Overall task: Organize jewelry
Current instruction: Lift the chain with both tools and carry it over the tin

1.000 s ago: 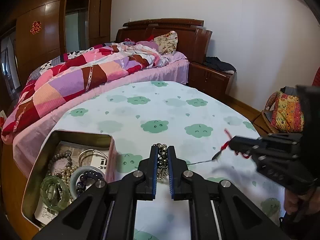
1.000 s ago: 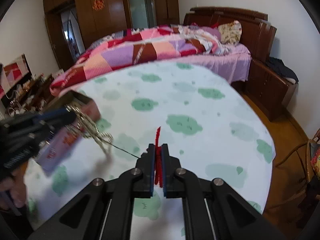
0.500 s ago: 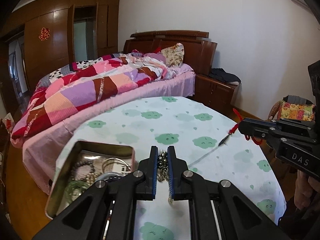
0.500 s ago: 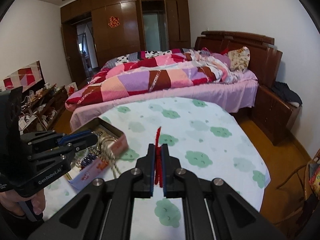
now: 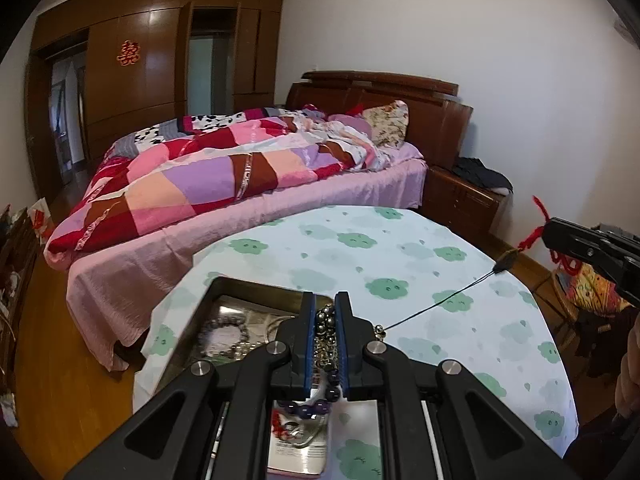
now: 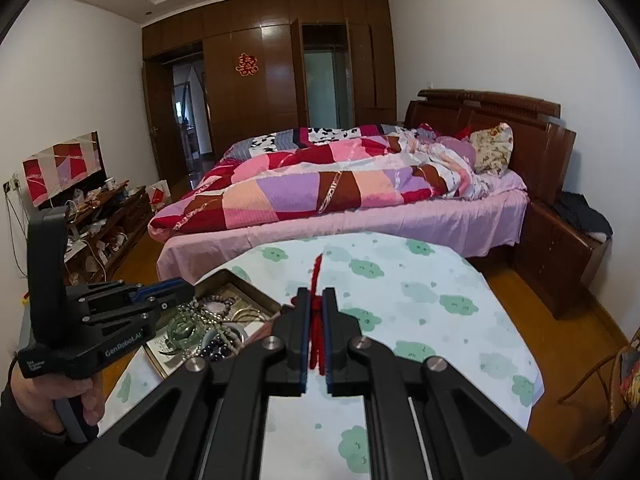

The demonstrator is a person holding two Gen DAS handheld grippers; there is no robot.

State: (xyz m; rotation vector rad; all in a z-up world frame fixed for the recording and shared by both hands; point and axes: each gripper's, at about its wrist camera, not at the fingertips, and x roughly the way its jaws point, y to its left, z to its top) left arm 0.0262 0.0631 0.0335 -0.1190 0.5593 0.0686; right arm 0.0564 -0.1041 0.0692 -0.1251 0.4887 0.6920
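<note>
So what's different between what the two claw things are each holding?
The left gripper is shut on a beaded string of dark and silvery round beads; the right gripper is shut on a red knotted cord. The beads hang over the open metal tin; the red cord is held out past the tablecloth's edge. A thin black thread joins them, so they seem to be one piece.

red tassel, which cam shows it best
The right wrist view: the red tassel sits close and centred, pinched in the shut right gripper. The left wrist view shows it only small at the right edge, poking from that gripper, with the thin black cord running back to the left gripper.
</note>
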